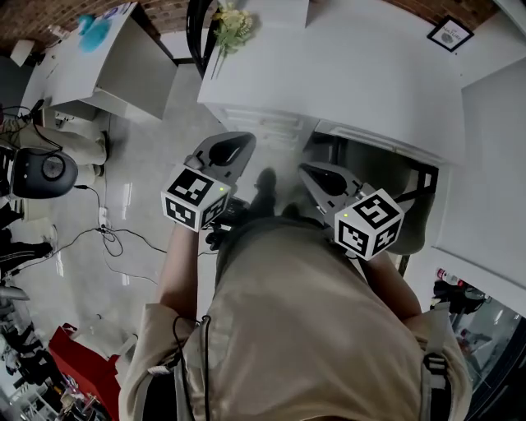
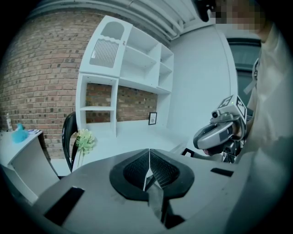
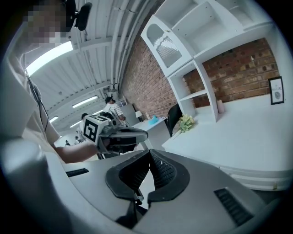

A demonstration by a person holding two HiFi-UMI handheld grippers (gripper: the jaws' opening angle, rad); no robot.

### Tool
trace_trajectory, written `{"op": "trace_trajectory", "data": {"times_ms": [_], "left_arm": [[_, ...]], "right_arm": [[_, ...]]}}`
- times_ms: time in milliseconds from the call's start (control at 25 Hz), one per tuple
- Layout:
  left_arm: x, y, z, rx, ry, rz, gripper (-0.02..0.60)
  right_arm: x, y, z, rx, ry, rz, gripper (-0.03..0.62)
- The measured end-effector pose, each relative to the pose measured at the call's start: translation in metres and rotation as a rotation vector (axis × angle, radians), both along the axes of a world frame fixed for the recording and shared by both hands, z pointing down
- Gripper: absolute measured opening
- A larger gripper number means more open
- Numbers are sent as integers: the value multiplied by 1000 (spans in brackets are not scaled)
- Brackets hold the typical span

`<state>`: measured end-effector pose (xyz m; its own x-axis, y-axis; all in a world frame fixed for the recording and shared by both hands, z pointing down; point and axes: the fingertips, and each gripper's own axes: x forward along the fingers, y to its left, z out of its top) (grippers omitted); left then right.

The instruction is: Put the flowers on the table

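A small bunch of pale yellow-green flowers (image 1: 233, 25) lies on the far left corner of the white table (image 1: 345, 74). It also shows in the left gripper view as flowers (image 2: 84, 140) and in the right gripper view as flowers (image 3: 186, 122). My left gripper (image 1: 240, 140) is held low near the person's body, short of the table edge, with its jaws shut on nothing. Beside it, my right gripper (image 1: 307, 169) is also shut and holds nothing. Both point toward the table, well apart from the flowers.
A black chair (image 1: 197, 29) stands by the flowers' corner. A framed picture (image 1: 449, 34) sits at the back right, under a white shelf unit (image 2: 123, 68). A second white desk (image 1: 90, 57) holds a teal object (image 1: 94, 33). Cables (image 1: 107, 238) trail on the floor at the left.
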<state>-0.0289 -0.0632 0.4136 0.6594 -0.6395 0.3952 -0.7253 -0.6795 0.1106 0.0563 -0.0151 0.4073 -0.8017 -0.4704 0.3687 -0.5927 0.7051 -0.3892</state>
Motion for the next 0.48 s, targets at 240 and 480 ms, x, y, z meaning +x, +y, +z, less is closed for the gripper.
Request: {"op": "trace_trajectory", "data": {"times_ms": [240, 480], "left_arm": [[-4, 15, -1, -14, -8, 13, 11], [-14, 11, -1, -17, -6, 24, 11]], "right_arm": [[-9, 10, 3, -19, -12, -31, 23], [-23, 1, 3, -22, -7, -52, 23]]}}
